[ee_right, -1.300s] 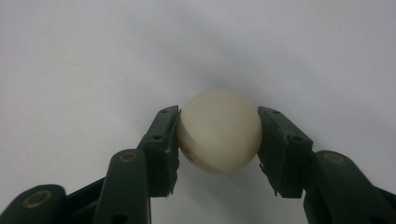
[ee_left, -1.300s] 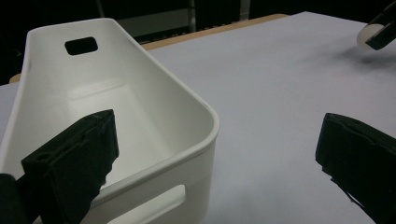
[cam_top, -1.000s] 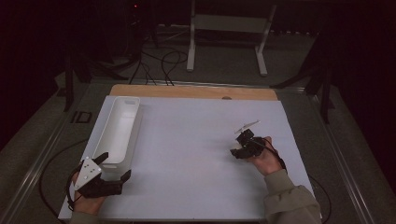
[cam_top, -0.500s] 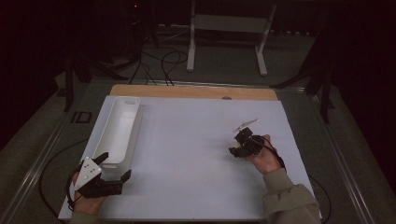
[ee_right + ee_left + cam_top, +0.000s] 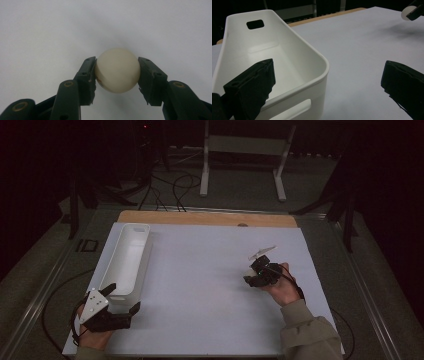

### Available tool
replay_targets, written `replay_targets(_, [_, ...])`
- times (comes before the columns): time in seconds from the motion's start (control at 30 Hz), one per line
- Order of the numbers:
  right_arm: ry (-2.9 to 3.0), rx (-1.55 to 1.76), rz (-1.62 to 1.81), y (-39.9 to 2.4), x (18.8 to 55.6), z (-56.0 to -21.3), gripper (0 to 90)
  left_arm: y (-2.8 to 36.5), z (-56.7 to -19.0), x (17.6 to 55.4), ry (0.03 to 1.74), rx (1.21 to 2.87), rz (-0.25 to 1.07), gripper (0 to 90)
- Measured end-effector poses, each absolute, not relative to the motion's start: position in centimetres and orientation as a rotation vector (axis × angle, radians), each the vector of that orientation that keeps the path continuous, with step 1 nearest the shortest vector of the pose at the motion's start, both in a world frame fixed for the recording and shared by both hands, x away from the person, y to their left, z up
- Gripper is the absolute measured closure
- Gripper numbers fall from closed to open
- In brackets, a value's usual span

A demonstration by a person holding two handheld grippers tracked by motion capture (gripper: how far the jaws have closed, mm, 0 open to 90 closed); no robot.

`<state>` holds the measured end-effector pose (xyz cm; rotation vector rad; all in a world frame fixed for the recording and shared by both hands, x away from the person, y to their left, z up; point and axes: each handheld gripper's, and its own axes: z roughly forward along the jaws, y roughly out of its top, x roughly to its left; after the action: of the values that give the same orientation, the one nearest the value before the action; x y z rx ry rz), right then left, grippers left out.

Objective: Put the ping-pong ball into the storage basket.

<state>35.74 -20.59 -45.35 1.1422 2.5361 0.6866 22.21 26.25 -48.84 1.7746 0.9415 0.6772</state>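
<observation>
Ball (image 5: 117, 70), cream-white and plain, sits clamped between the jaws of the right gripper (image 5: 117, 75) at the middle of the right gripper view; a small reddish mark shows low on its left side, too small to read. In the high view this gripper (image 5: 261, 272) hangs right of centre over the white table (image 5: 200, 285). Left gripper (image 5: 117, 300), lower left, has its jaws spread wide apart around the near end of the white bin (image 5: 287, 62), one jaw inside it, holding nothing. No writing is legible anywhere.

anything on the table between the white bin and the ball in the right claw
Nothing: in the high view, bare white table lies between the white bin and the ball held in the right claw.
</observation>
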Motion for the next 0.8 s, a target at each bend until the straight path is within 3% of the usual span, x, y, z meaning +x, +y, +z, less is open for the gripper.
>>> replay_targets(0.8, [2.505,1.126,0.767,-20.1,35.9,-44.2,50.7,26.3,-48.8,22.2,0.943,1.774,0.674,0.0])
